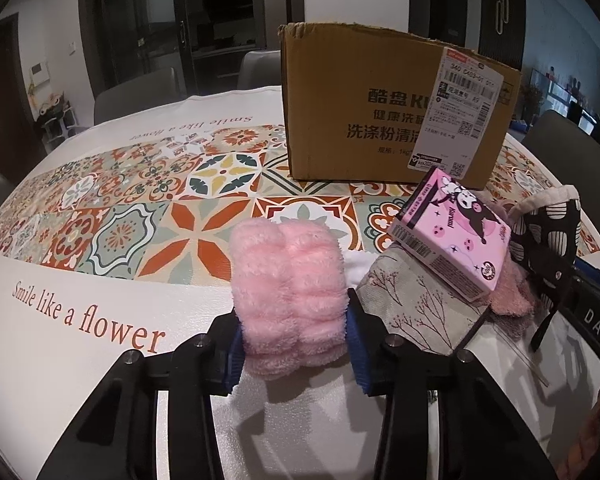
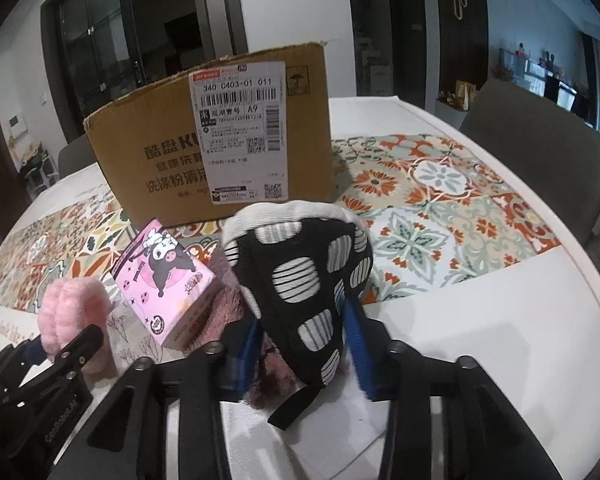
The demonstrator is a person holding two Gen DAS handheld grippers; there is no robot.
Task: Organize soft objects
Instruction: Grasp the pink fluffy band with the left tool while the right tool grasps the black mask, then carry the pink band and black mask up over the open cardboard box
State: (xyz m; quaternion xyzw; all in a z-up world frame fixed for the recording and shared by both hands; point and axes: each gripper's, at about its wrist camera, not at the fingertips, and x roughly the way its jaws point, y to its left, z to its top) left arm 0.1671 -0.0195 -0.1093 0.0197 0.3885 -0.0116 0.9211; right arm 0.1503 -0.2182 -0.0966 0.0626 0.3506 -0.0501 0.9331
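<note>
Pink towel (image 1: 290,296) apparently between left fingers (image 1: 236,350)

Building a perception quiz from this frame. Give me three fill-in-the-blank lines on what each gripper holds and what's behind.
1. The left gripper is shut on a fluffy ____ towel.
2. The right gripper is shut on a black-and-____ patterned mitt.
3. Behind the pink tissue pack stands a ____ box.

Missing: pink; white; cardboard

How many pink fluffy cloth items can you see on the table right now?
2. One pink fluffy roll sits clamped between the left gripper pads. A darker pink fluffy cloth lies under the pink tissue pack, mostly covered; more may be hidden beneath.
</note>
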